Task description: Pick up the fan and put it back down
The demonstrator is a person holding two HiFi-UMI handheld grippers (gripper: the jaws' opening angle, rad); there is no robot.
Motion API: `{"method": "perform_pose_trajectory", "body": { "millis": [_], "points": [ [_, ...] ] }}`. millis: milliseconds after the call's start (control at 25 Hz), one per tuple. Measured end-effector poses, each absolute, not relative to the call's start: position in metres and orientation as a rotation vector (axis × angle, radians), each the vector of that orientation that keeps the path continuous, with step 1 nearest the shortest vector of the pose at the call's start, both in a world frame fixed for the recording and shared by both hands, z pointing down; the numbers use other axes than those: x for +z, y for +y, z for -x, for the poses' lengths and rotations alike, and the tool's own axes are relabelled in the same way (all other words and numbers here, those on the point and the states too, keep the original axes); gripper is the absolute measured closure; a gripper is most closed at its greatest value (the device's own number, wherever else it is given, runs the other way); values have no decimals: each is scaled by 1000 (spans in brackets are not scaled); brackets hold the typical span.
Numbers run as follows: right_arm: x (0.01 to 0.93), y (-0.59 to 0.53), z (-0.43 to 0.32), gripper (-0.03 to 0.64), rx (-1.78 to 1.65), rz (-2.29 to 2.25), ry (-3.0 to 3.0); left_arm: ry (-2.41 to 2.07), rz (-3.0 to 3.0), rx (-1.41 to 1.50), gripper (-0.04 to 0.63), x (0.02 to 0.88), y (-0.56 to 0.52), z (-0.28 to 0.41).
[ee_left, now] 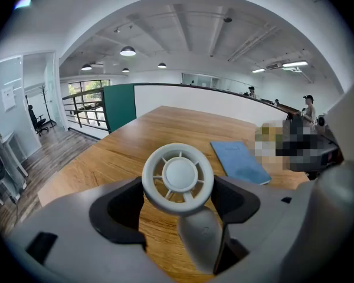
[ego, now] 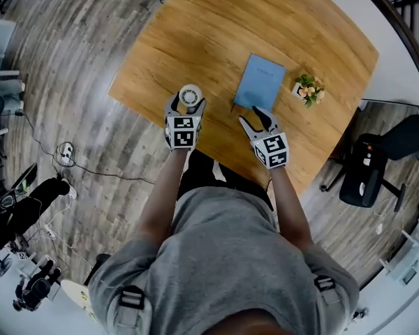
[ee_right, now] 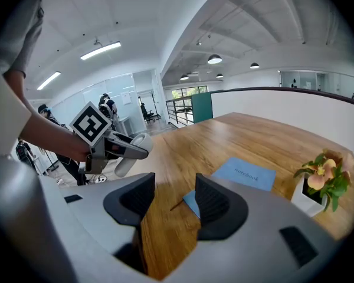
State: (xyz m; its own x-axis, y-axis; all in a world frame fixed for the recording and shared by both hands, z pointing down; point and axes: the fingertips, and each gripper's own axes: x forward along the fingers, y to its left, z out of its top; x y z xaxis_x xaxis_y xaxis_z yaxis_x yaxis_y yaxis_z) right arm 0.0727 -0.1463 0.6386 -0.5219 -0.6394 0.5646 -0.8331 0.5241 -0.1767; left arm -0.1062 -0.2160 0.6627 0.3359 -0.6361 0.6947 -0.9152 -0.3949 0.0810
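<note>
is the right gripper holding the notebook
No, the right gripper has its fingers apart with nothing gripped between them, and the blue notebook lies flat on the table.

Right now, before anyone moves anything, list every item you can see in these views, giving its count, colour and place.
table: one, light wood, centre of the head view
fan: one, white, between the left gripper's fingers
notebook: one, blue, flat on the table, ahead of the right gripper
potted plant: one, white pot with peach flowers, on the table, right of the notebook
office chair: one, black, right of the table
left gripper: one, grey, fingers closed on the fan
right gripper: one, grey, fingers apart and empty, above the table
</note>
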Motion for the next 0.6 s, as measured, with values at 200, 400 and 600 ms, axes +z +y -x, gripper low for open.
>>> {"method": "perform_pose_trajectory", "body": {
  "millis": [200,400,600],
  "points": [
    [648,-141,-73,394,616,-1199,-2301,-1313,-2134,809,224,683,-215,102],
    [656,-137,-75,394,633,-1218,-2274,-1290,-2124,819,224,699,-215,101],
    [659,-136,-72,394,637,-1224,-2262,-1277,-2132,836,224,713,-218,103]
  ]
}}
